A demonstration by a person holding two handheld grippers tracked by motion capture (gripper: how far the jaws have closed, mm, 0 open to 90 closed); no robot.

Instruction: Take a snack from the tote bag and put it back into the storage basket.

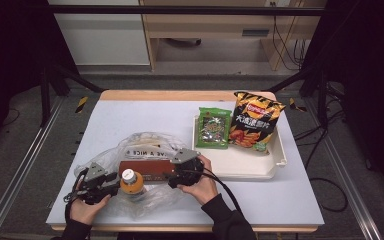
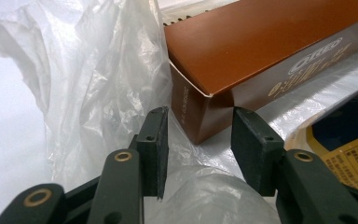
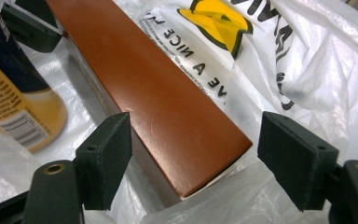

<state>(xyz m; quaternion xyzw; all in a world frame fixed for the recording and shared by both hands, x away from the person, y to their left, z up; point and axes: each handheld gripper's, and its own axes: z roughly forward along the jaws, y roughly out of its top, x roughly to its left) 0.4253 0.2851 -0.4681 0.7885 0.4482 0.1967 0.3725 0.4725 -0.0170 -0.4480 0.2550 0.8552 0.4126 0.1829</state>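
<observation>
The brown box (image 1: 145, 170) lay lengthwise on the clear plastic bag (image 1: 140, 145), near the table's front edge. Nearest the person, the left gripper (image 1: 111, 181) sat at the box's left end, jaws parted with only bag film between them and the box corner just beyond its tips. A white-capped orange bottle (image 1: 130, 183) stood touching the box's near side. The right gripper (image 1: 173, 176) stood at the box's right end, jaws spread wide on either side of that end without gripping it. Farther off, right of the box, a white tray (image 1: 240, 162) held a green packet (image 1: 213, 128) and a crisp bag (image 1: 252, 122).
</observation>
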